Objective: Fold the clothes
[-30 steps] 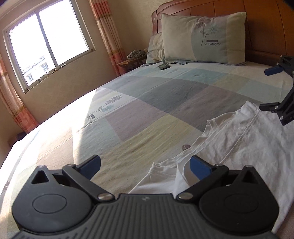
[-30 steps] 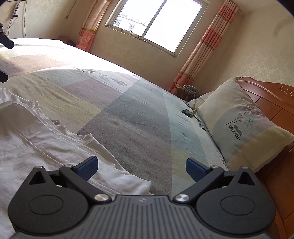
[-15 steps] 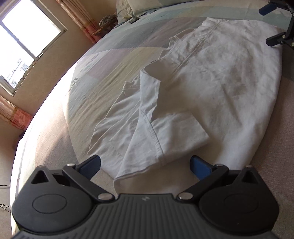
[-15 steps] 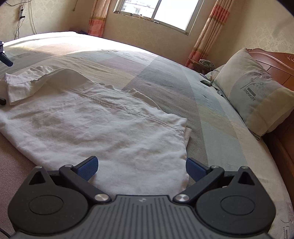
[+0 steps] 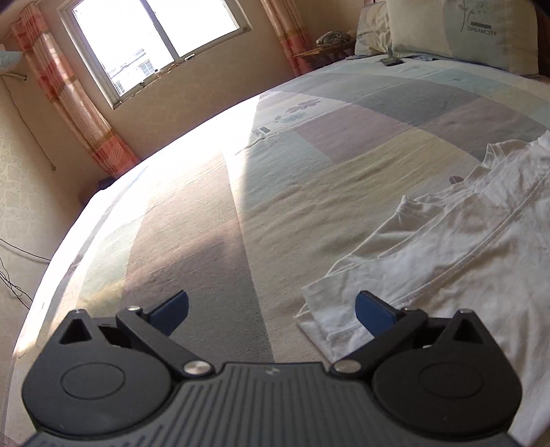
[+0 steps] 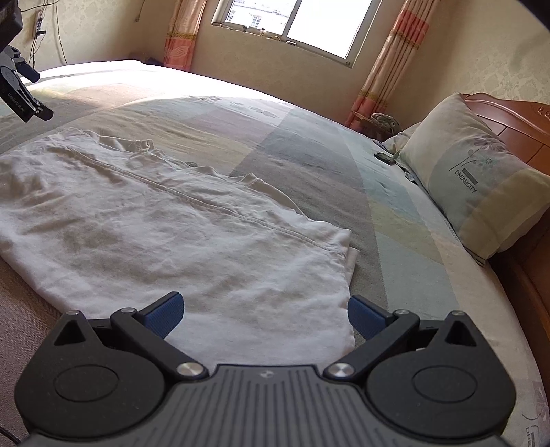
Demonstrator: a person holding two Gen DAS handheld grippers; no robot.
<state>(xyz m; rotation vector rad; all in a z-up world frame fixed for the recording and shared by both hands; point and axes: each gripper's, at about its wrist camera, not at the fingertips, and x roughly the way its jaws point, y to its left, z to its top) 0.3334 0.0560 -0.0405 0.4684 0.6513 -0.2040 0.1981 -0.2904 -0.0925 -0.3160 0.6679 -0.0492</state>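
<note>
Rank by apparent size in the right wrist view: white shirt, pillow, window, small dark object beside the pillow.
1. white shirt, though it lies nearest the camera
2. pillow
3. window, cropped by the frame
4. small dark object

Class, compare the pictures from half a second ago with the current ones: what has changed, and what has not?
The left tool has swung its view up and away from the white shirt, which now sits at the right of its view, with the window visible again. The right tool has closed in slightly on the shirt's edge. Nothing was gripped or released: both tools stay open, and the shirt lies as before on the bed.
</note>
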